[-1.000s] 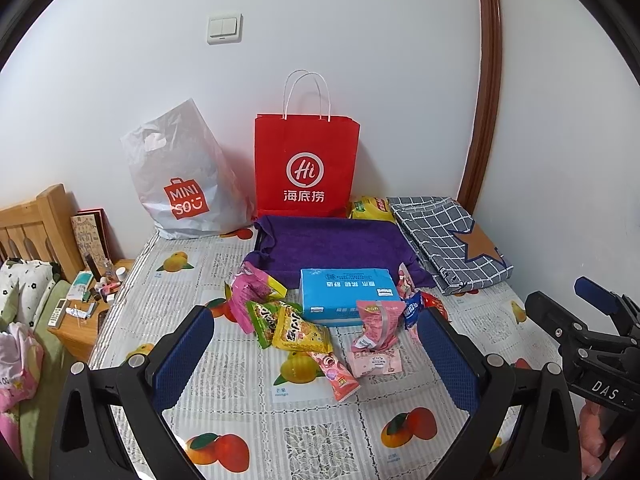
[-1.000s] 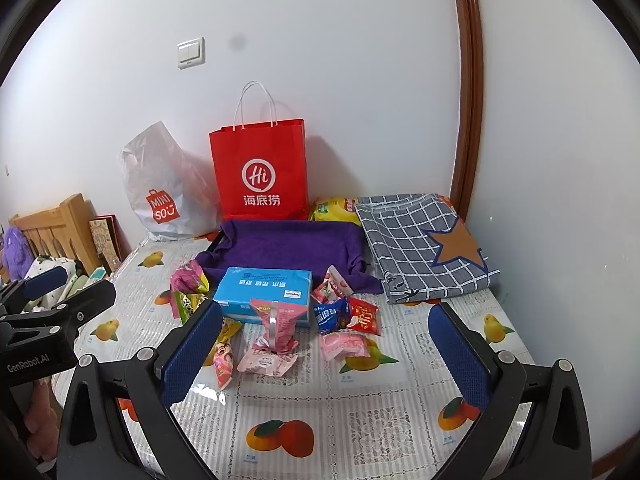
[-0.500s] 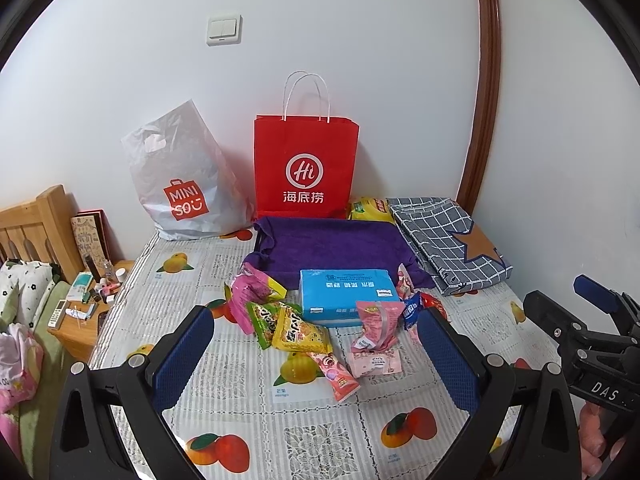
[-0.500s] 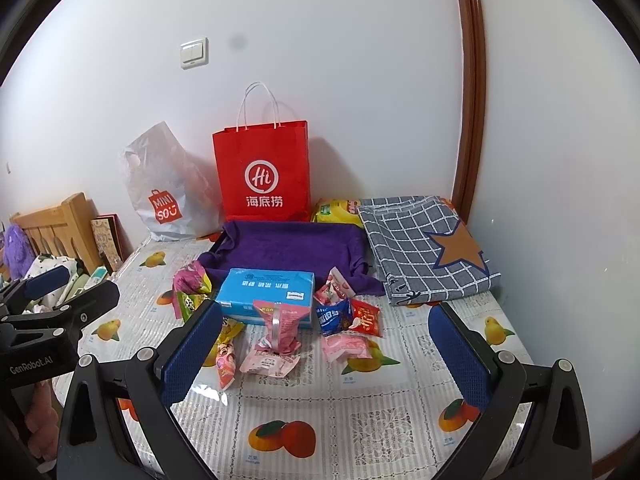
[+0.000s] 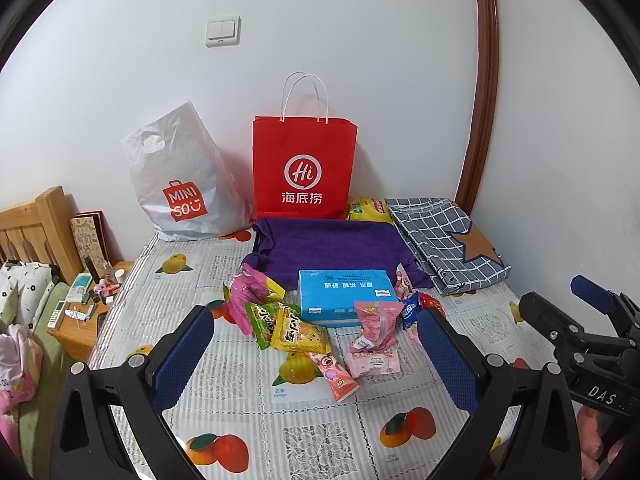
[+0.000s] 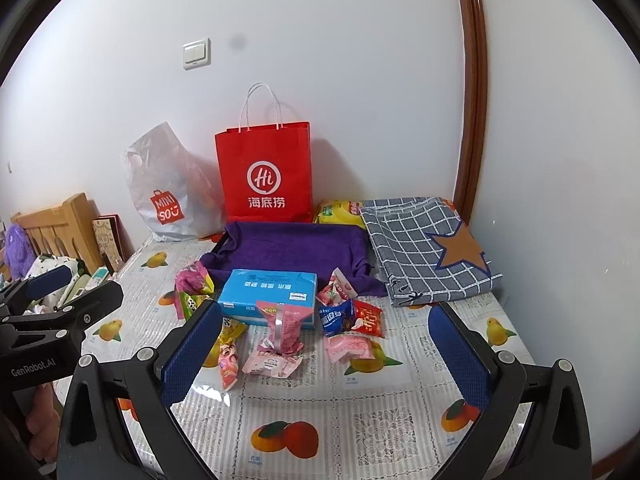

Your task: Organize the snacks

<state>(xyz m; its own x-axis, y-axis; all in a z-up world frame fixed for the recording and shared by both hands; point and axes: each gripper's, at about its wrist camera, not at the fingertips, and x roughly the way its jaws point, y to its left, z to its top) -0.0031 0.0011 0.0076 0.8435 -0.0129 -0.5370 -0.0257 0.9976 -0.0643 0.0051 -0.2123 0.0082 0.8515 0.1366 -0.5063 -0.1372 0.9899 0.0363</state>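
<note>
Several snack packets lie in a heap on the fruit-print table (image 5: pixel 320 432) around a blue box (image 5: pixel 344 296): a yellow packet (image 5: pixel 296 330), a pink and green one (image 5: pixel 252 286), a tall pink one (image 5: pixel 376 322), a flat pink one (image 6: pixel 348 346) and a blue and red pair (image 6: pixel 352 316). The blue box (image 6: pixel 268 290) also shows in the right wrist view. My left gripper (image 5: pixel 316 356) is open and empty, short of the heap. My right gripper (image 6: pixel 326 350) is open and empty, also short of it.
A red paper bag (image 5: pixel 304 168) and a white MINISO bag (image 5: pixel 180 184) stand against the back wall. A purple cloth tray (image 5: pixel 324 244), a yellow packet (image 5: pixel 366 210) and a folded checked cloth (image 5: pixel 444 240) lie behind the heap. A wooden bed and nightstand (image 5: pixel 80 312) are on the left.
The right wrist view has shifted slightly, the scene sliding a little right. The left view is nearly still. Both grippers stay open.
</note>
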